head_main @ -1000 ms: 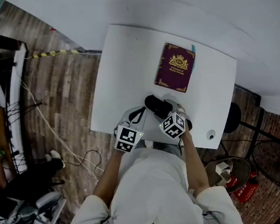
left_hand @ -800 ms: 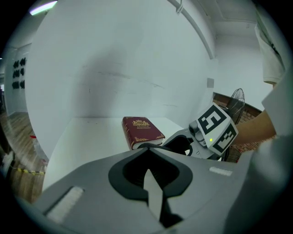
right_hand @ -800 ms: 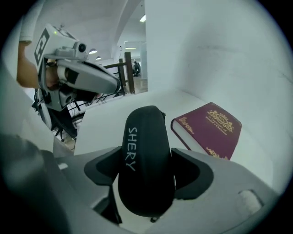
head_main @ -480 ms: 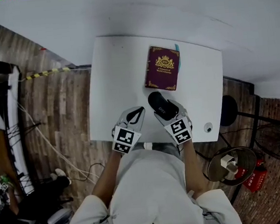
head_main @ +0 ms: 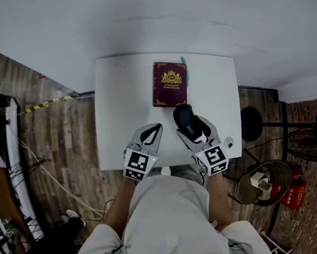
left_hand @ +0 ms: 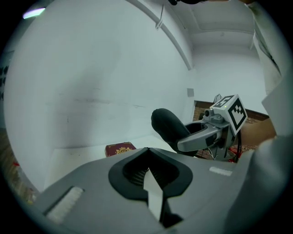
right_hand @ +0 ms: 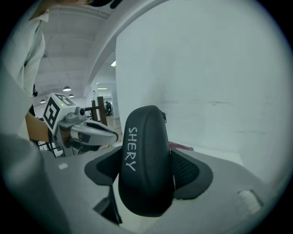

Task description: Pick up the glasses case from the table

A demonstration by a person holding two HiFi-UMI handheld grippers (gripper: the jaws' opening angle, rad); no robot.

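Observation:
The black glasses case (head_main: pixel 186 120) with white lettering is off the white table (head_main: pixel 122 99), tilted up toward the wall. My right gripper (head_main: pixel 192 128) is shut on it, a jaw pressing each side of the case (right_hand: pixel 146 160). My left gripper (head_main: pixel 154 130) hovers beside it on the left, shut and holding nothing, its pads meeting in a line (left_hand: pixel 147 155). In the left gripper view the case (left_hand: pixel 167 125) sticks out above the right gripper (left_hand: pixel 197 137). The left gripper (right_hand: pixel 94 130) shows at the left of the right gripper view.
A maroon book with a gold crest (head_main: pixel 169 83) lies at the table's far side, just beyond the case. A small round object (head_main: pixel 228 142) sits near the front right corner. A black stool (head_main: pixel 251 123), a fan (head_main: pixel 261 182) and a red extinguisher (head_main: pixel 297 191) stand on the floor at the right.
The case has come up off the table in my right gripper and now points toward the wall. The head view has shifted. The left gripper stays shut beside it.

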